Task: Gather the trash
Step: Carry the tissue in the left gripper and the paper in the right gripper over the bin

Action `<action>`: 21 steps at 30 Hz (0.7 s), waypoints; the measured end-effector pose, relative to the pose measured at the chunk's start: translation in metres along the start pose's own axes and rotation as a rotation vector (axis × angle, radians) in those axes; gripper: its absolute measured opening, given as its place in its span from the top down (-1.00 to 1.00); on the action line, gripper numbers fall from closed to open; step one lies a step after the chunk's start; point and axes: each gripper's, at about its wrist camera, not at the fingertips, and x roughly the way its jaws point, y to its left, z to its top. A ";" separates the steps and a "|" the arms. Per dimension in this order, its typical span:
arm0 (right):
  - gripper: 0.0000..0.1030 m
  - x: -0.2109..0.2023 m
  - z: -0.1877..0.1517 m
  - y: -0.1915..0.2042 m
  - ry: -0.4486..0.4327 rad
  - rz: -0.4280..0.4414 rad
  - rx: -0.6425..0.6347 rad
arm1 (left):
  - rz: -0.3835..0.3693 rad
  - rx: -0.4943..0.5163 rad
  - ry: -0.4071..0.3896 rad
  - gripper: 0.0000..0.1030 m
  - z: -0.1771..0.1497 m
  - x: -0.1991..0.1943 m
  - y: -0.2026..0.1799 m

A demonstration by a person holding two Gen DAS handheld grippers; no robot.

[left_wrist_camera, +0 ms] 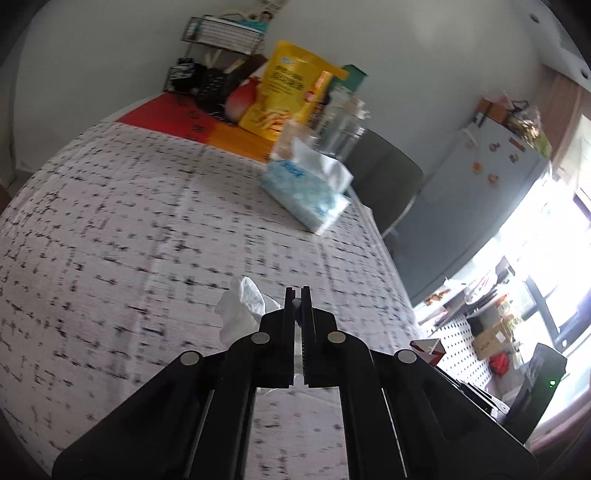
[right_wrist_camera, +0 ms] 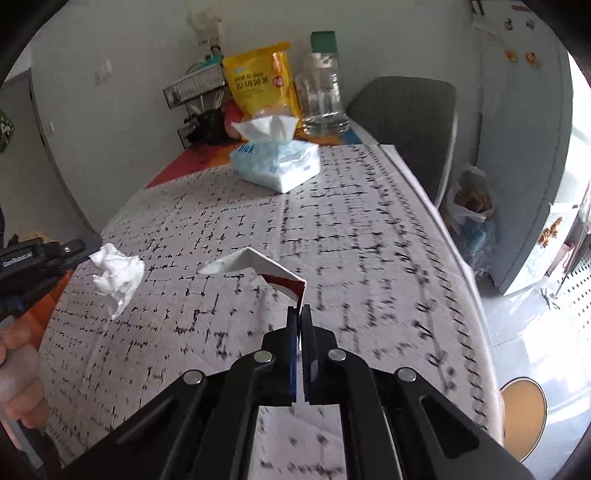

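Above a patterned tablecloth (right_wrist_camera: 332, 229), both tongs are clamped: the left gripper (left_wrist_camera: 297, 291) holds a crumpled tissue (right_wrist_camera: 116, 275), the right gripper (right_wrist_camera: 299, 310) a folded white-and-red carton (right_wrist_camera: 258, 264).

My table (right_wrist_camera: 332, 229) wears a white cloth with a black broken-grid print; a red and orange mat (left_wrist_camera: 207, 129) covers its far end. On the cloth: a blue tissue pack (right_wrist_camera: 275, 164), one sheet sticking up. At the far end: a yellow snack bag (right_wrist_camera: 256, 83), a clear jar (right_wrist_camera: 323, 101), a wire rack (left_wrist_camera: 221, 35).
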 end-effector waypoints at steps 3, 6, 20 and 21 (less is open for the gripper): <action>0.94 -0.019 -0.005 -0.018 -0.023 -0.011 0.029 | -0.021 0.024 0.016 0.93 -0.007 0.007 -0.022; 0.94 -0.036 -0.010 -0.040 -0.042 -0.035 0.060 | -0.052 0.050 0.034 0.93 -0.015 0.014 -0.045; 0.94 -0.095 -0.036 -0.134 -0.093 -0.193 0.172 | -0.176 0.187 0.119 0.93 -0.044 0.057 -0.155; 0.94 -0.099 -0.039 -0.142 -0.099 -0.200 0.188 | -0.185 0.195 0.125 0.93 -0.046 0.059 -0.164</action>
